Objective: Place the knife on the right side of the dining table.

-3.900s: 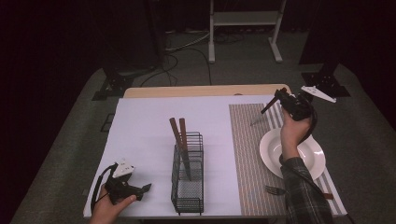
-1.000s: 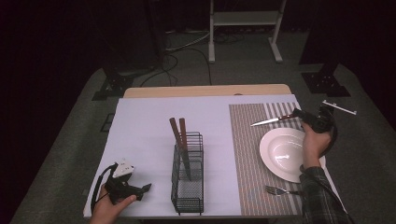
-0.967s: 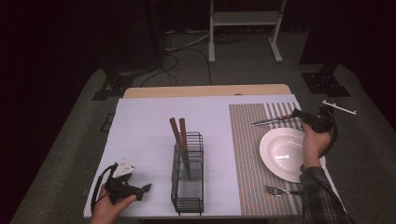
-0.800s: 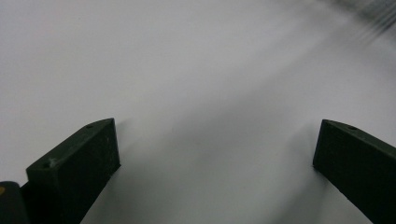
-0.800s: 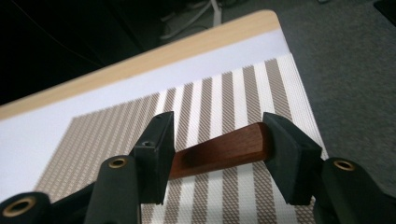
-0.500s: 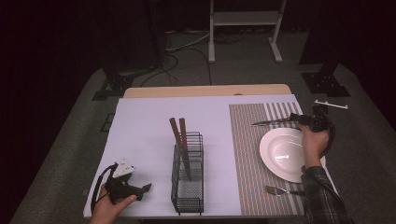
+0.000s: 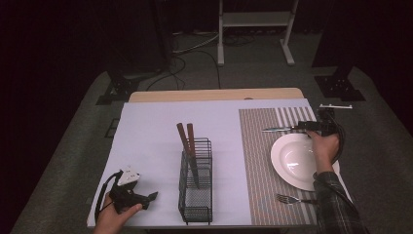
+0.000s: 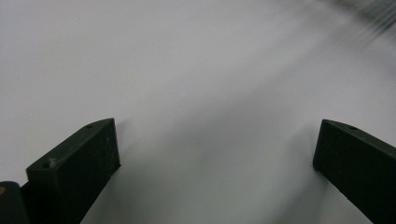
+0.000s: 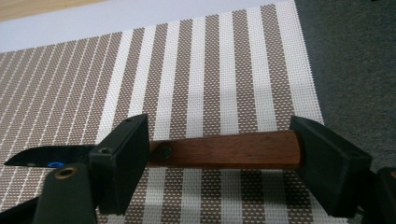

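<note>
A knife with a wooden handle (image 9: 224, 150) lies flat on the striped placemat (image 9: 187, 70), just beyond the white plate (image 7: 280, 163). Seen from the high view, the knife (image 7: 280, 129) points its blade left. My right gripper (image 7: 319, 126) hovers low over its handle end. In the right gripper view this gripper (image 9: 219, 123) is open, jaws wide apart at either end of the handle, and the blade runs out past the left jaw. My left gripper (image 7: 146, 197) rests on the white table cover at the near left. The left gripper (image 8: 217, 126) is open with nothing between its jaws.
A black wire rack (image 7: 196, 180) stands mid-table with two wooden-handled knives (image 7: 185, 136) upright in it. A fork (image 7: 292, 199) lies on the placemat (image 7: 258, 161) near the front edge. The table's right edge and the grey floor run close beside my right gripper.
My right hand brought the knife down from high at the far right to the mat beyond the plate, blade levelled and pointing left. The left gripper has not moved.
</note>
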{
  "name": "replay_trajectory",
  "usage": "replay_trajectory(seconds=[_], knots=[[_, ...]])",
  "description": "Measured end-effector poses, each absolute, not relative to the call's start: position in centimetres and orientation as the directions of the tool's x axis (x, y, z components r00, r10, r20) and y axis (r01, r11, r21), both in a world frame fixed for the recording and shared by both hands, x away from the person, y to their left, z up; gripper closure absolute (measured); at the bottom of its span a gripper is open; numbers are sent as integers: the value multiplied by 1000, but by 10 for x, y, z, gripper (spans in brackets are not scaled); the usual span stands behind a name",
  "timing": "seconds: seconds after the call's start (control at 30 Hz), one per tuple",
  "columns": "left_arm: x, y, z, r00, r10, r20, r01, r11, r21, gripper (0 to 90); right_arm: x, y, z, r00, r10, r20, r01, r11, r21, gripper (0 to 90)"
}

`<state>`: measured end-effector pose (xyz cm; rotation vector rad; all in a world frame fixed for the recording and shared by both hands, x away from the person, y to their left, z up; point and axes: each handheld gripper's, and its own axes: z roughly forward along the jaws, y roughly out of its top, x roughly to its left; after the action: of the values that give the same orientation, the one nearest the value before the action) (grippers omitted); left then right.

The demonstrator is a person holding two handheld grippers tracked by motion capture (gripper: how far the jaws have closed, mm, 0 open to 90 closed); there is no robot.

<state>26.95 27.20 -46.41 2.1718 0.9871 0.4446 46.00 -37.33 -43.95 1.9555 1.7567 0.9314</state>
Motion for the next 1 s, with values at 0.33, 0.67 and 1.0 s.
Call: replay_trajectory(seconds=[0.33, 0.67, 1.0], knots=[[269, 272, -464, 651, 759, 21, 519, -465, 717, 0, 464, -369, -441, 20, 980, 197, 766, -142, 627, 171], [269, 272, -464, 651, 759, 21, 519, -465, 717, 0, 465, -366, -439, 6, 988, 155, 761, -105, 640, 129], [270, 272, -464, 651, 759, 21, 519, -465, 718, 0, 455, -360, -430, -36, 989, 142, 721, -73, 689, 102]])
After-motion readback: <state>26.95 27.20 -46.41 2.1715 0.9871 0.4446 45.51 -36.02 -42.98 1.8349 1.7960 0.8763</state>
